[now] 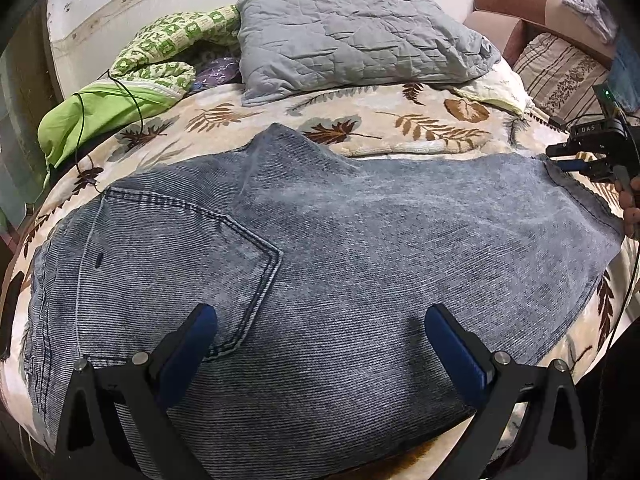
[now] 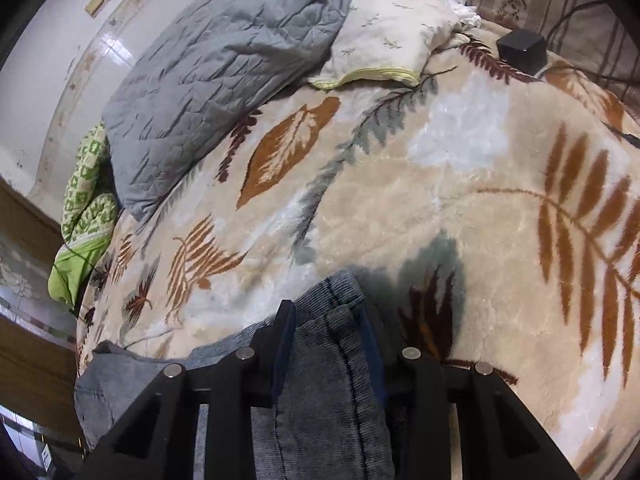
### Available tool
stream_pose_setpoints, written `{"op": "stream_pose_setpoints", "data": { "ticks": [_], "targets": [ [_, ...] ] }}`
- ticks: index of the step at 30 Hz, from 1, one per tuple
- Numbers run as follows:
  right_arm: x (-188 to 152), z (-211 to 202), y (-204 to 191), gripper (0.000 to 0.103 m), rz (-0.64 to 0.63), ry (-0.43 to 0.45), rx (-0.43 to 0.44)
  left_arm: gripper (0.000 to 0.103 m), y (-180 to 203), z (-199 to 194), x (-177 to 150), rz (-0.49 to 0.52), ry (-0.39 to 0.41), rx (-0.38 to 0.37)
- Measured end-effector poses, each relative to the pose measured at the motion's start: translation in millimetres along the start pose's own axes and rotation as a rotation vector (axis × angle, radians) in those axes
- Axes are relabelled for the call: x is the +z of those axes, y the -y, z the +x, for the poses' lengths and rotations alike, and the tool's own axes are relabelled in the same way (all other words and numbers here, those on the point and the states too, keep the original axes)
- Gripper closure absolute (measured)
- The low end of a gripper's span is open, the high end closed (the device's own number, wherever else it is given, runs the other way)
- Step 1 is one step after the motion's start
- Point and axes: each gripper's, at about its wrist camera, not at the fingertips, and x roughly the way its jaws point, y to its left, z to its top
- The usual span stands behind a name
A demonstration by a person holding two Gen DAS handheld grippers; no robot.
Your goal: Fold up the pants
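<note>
Right at the lens in the left wrist view, the left gripper (image 1: 320,336) hangs with its blue-padded jaws spread wide, nothing between them, poised just above the denim. Beneath it, the pants (image 1: 312,248) lie flat across the leaf-print blanket (image 1: 360,120), folded lengthwise leg over leg, filling the middle of that view from nine o'clock to three o'clock. The back pocket (image 1: 176,256) sits at about eight o'clock, its stitching plain to see. The seat of the pants pokes up in a point towards twelve o'clock.

Over at three o'clock in the same view, the right gripper (image 1: 576,160) is at the hem end of the pants, with the person's hand (image 1: 630,204) just below it at the frame's edge.

Switch to the right wrist view: the right gripper (image 2: 328,320) has its jaws drawn in close on a bunched fold of the hem (image 2: 336,320), the denim pinched between the pads and lifted a little off the blanket.

Further up the bed, a grey quilted pillow (image 1: 352,36) rests at twelve o'clock, a green patterned quilt (image 1: 160,52) at ten o'clock with a thin black cable (image 1: 136,100) trailing over it. A small black box (image 2: 522,50) sits on the blanket at one o'clock in the right wrist view.
</note>
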Motion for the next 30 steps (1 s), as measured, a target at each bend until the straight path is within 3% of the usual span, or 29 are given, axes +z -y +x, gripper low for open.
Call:
{"op": "stream_pose_setpoints", "data": {
  "ticks": [5, 12, 14, 16, 17, 21, 25, 30],
  "targets": [
    [2, 3, 8, 0.065, 0.043, -0.017, 0.002, 0.0, -2, -3, 2, -0.008, 0.014, -0.002],
    [-7, 4, -13, 0.065, -0.09, -0.021, -0.018, 0.0, -1, 1, 2, -0.007, 0.003, -0.004],
    [-10, 7, -21, 0.067, -0.142, -0.02, -0.062, 0.0, 0, 2, 2, -0.003, -0.001, -0.001],
    [-12, 9, -27, 0.081, -0.174, -0.024, -0.092, 0.0, 0, 3, 2, -0.001, -0.003, 0.008],
    [-12, 8, -28, 0.081, -0.172, -0.023, -0.089, 0.0, 0, 3, 2, -0.004, -0.003, 0.009],
    [-9, -10, -39, 0.082, -0.201, 0.07, -0.077, 0.0, -3, 2, 2, -0.019, 0.001, 0.01],
    [-5, -12, -48, 0.082, -0.202, 0.108, -0.062, 0.0, -7, 0, 3, -0.037, 0.011, 0.022],
    [-1, 13, -35, 0.082, -0.162, 0.039, -0.126, 0.0, -7, 6, 1, -0.033, -0.023, 0.032]
  ]
}}
